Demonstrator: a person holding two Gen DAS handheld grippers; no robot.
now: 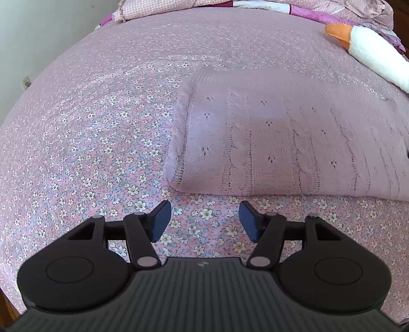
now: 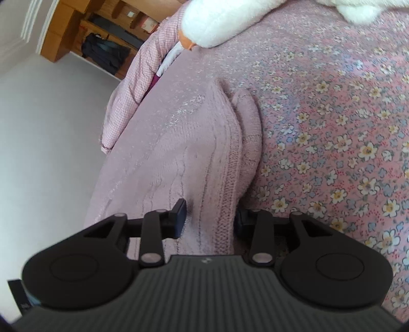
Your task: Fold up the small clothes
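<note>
A pale pink knitted sweater lies folded flat on the flowered bedsheet, its rolled edge on the left. My left gripper hovers open just in front of the sweater's near edge, with only sheet between its blue pads. In the right wrist view, a thick ribbed fold of the same sweater runs up between the fingers of my right gripper. Both pads press against it and the fabric rises off the bedsheet. The right pad is partly hidden behind the knit.
A white plush toy with an orange beak lies at the far right of the bed; the plush toy is also above the sweater in the right view. A checked pink quilt is bunched at the bed's head. Wooden shelving stands beyond.
</note>
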